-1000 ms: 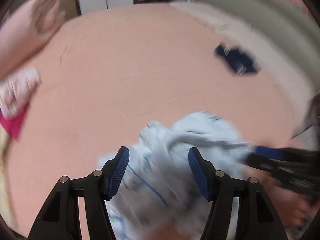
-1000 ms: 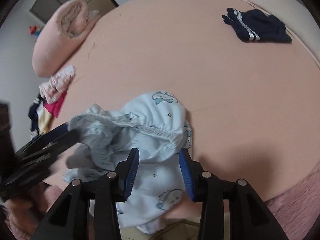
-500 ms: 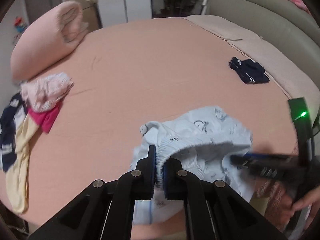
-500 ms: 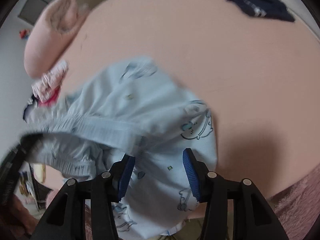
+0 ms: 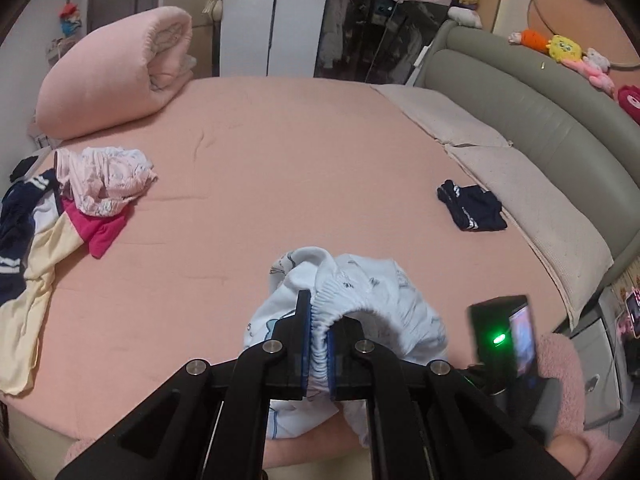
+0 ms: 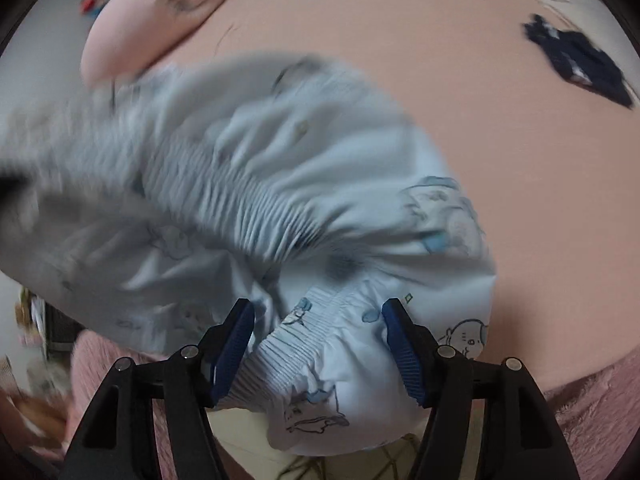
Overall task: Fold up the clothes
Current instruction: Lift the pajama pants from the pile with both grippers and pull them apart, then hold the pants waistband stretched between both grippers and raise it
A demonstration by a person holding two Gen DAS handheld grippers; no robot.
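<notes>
1. The left hand-held gripper (image 5: 319, 338) is closed tight on the gathered elastic waistband of the light blue children's shorts (image 5: 360, 292); the ribbed band is squeezed between its two blue pads and comes out above them.
2. The shorts carry small cartoon prints. They sit at the near edge of the bed (image 5: 280, 168), bunched up into a mound, and part of the cloth hangs down over the edge below the left hand-held gripper.
3. The right hand-held gripper (image 6: 316, 344) has its jaws wide apart. The waistband of the same shorts (image 6: 320, 344) lies in the gap between the blue pads, but the pads do not press on it. The upper part of the cloth in this view is blurred.
4. In the left wrist view, the body of the right hand-held gripper (image 5: 504, 332) appears at the right of the shorts, with a green light on it; its fingers are not seen from there.
5. On the peach-pink sheet, a dark navy garment with white stripes (image 5: 472, 210) lies well apart from the shorts, near the beige pillows (image 5: 520, 184) along the grey-green headboard (image 5: 540, 100).
6. A rolled pink duvet (image 5: 116, 80) rests at the far left corner of the bed.
7. A heap of other clothes (image 5: 80, 204) lies at the left edge: a pale pink printed piece on top, a magenta one under it, and cream and navy pieces beside them.
8. Plush toys (image 5: 564, 48) stand on top of the headboard
</notes>
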